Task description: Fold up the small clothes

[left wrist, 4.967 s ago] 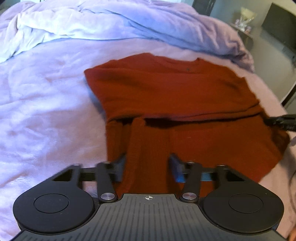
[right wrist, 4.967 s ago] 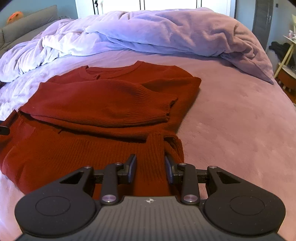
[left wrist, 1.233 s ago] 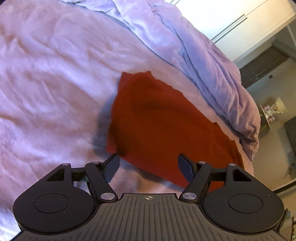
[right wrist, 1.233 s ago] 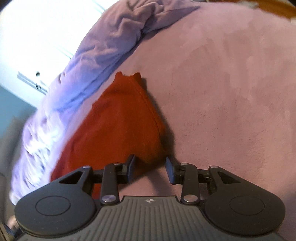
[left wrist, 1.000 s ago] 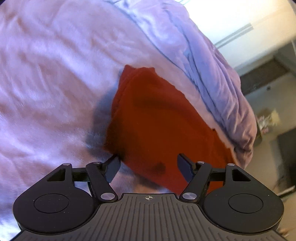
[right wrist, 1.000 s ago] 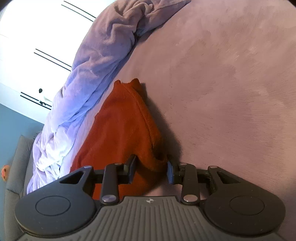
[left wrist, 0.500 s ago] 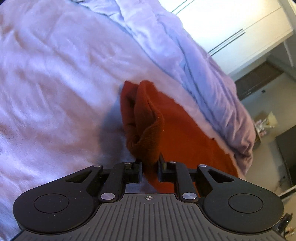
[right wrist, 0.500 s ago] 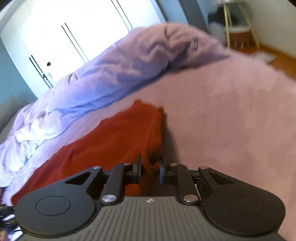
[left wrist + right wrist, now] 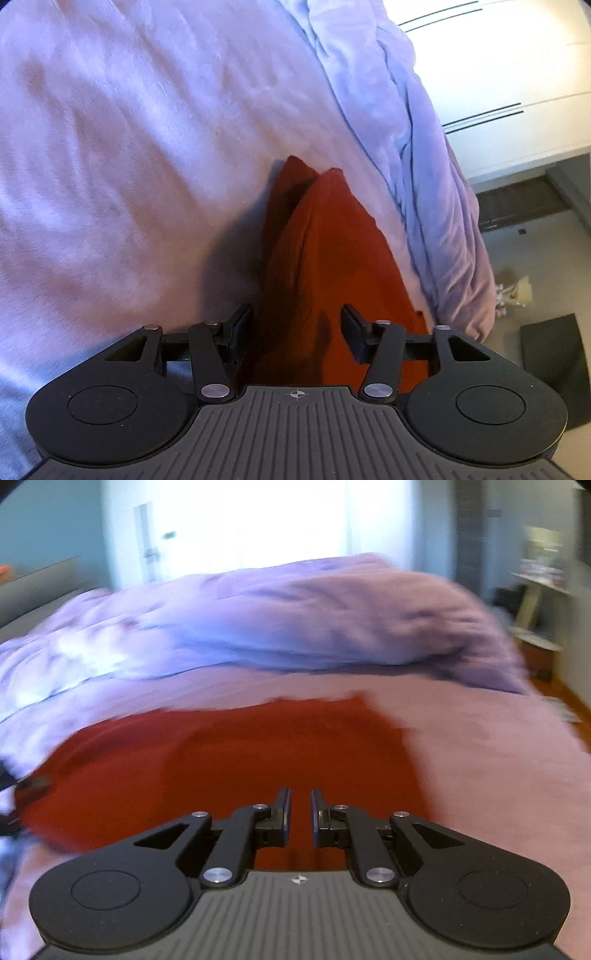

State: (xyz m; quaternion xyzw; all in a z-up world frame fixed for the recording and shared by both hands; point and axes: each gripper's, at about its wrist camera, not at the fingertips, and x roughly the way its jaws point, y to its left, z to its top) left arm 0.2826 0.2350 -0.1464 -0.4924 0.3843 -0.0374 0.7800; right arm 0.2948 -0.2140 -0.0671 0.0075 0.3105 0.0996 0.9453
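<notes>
A rust-red knit sweater (image 9: pixel 325 258) lies folded on the lilac bed (image 9: pixel 129 166). In the left wrist view its left edge stands up as a ridge that runs toward me and passes between my fingers. My left gripper (image 9: pixel 295 328) is opening, and its pads stand apart from the ridge. In the right wrist view the sweater (image 9: pixel 229 753) spreads wide and blurred ahead. My right gripper (image 9: pixel 300 812) hangs over its near edge. Its jaws are almost together and red knit fills the narrow gap between them.
A bunched lilac duvet (image 9: pixel 295 620) lies along the far side of the bed. White wardrobe doors (image 9: pixel 517 92) stand behind it. Past the bed's right edge are bare floor, a dark mat (image 9: pixel 550 354) and a small side table (image 9: pixel 535 602).
Half a second ago my left jaws were clamped on the sweater's raised edge; now they stand apart. My right gripper has rolled level and swung from the sweater's right edge to over its front.
</notes>
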